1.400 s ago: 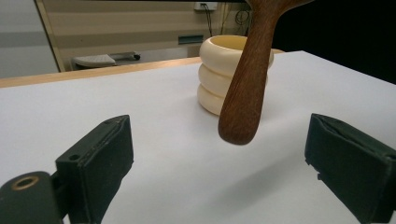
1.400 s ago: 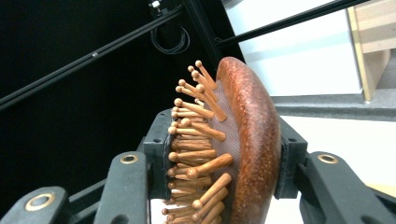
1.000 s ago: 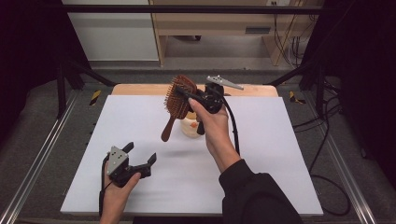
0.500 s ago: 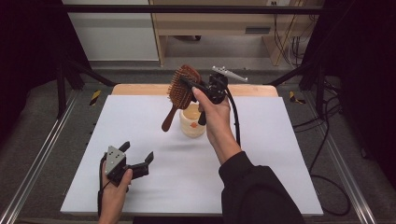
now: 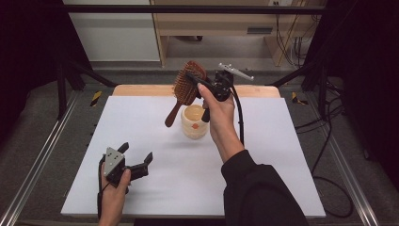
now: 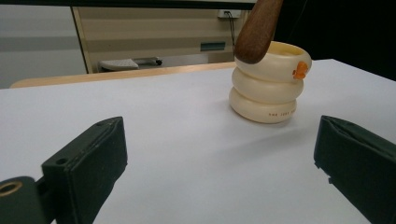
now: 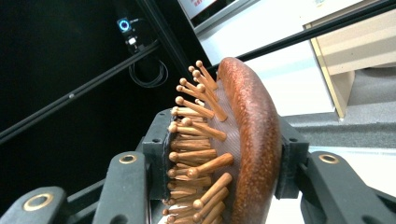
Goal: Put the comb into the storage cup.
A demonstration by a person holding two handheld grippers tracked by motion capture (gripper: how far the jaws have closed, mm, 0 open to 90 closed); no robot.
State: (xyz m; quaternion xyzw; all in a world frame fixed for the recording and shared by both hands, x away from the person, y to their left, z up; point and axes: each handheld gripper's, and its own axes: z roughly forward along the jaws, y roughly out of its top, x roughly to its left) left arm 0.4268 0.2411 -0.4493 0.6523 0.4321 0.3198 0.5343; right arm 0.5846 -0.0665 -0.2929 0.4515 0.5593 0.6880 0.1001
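Raised and carried toward the far edge since a second ago, the right gripper (image 5: pixel 200 85) now holds the wooden hairbrush (image 5: pixel 185 90) in the air, handle end slanting down just over the mouth of the cream ribbed cup (image 5: pixel 195 122). Jaws clamped on the brush head, one pad on the bristle side, one on the smooth back. Step in hand, as I judge it: standing the brush in the cup, handle first. Next move calls for lining the handle up over the opening and lowering straight. Left gripper (image 5: pixel 137 164) rests near the table's (image 5: pixel 282 155) front edge, jaws spread, empty, well apart from the cup.
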